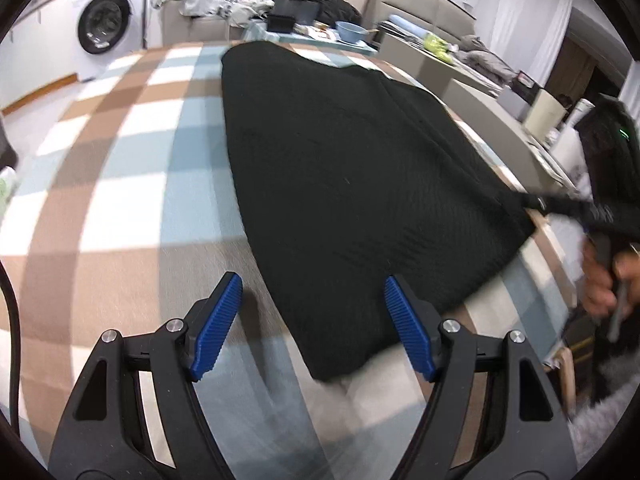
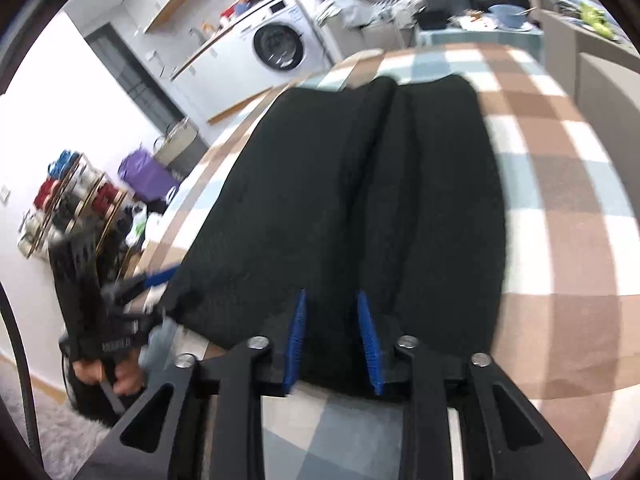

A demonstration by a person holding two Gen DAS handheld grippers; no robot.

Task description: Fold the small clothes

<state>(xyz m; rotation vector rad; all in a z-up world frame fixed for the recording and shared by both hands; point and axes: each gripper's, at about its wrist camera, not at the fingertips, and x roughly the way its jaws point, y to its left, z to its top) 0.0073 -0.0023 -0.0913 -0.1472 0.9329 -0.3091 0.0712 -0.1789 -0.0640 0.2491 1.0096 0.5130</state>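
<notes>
A black knit garment [image 1: 352, 184] lies spread on a checked cloth over the table; it also fills the middle of the right wrist view [image 2: 360, 208]. My left gripper [image 1: 314, 284] is open, its blue pads straddling the garment's near corner. In the right wrist view the left gripper [image 2: 160, 276] shows at the garment's left edge. My right gripper [image 2: 332, 300] has its blue pads partly closed around the garment's near hem, with a gap between them. In the left wrist view the right gripper [image 1: 536, 202] sits at the garment's far right corner, blurred.
The checked tablecloth [image 1: 120, 184] covers a long table. At its far end stand a blue bowl [image 1: 350, 32], a black box [image 1: 296, 10] and piled clothes. A washing machine [image 1: 106, 20] is at the back left. A shelf of yarn [image 2: 68, 196] stands on the floor.
</notes>
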